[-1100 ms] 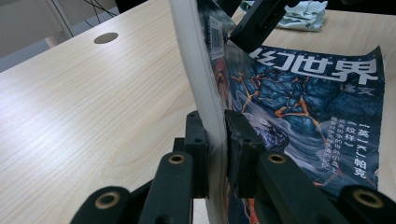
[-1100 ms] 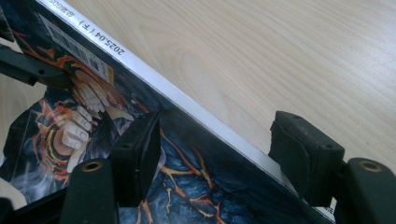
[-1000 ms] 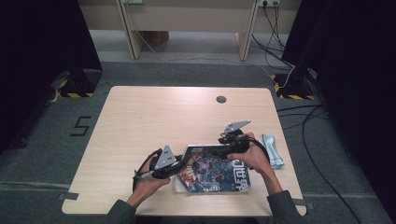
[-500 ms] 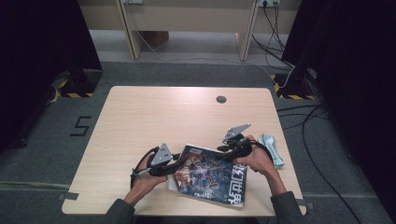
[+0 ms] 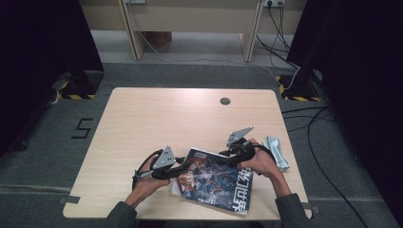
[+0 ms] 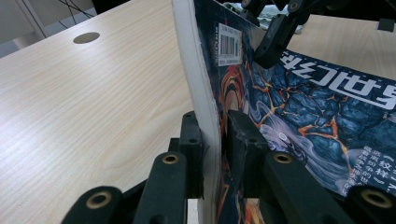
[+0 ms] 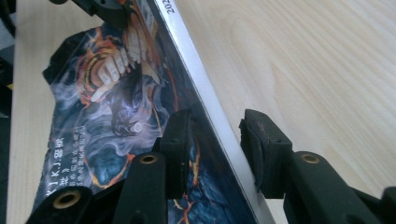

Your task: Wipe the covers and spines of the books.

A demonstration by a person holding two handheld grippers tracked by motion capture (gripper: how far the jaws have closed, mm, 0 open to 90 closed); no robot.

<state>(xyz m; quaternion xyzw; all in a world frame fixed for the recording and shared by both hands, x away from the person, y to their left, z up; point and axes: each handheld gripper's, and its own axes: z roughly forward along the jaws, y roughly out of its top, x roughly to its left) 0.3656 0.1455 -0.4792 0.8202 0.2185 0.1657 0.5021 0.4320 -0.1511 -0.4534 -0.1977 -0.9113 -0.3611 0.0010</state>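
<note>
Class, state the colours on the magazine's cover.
The magazine cover is dark blue with orange cracks and white lettering; clearest in the left gripper view.

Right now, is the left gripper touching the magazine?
Touching. The left gripper view shows the left gripper with both pads pressed against the magazine, clamping its edge between them.

The magazine [image 6: 299,116] I held carried large white Chinese characters on its cover, a barcode sticker [image 6: 229,46] near the top, "K.J." beside small characters, and "202" on its spine [image 7: 196,60], perhaps a year. The floor showed a "5" [image 5: 83,128].
</note>
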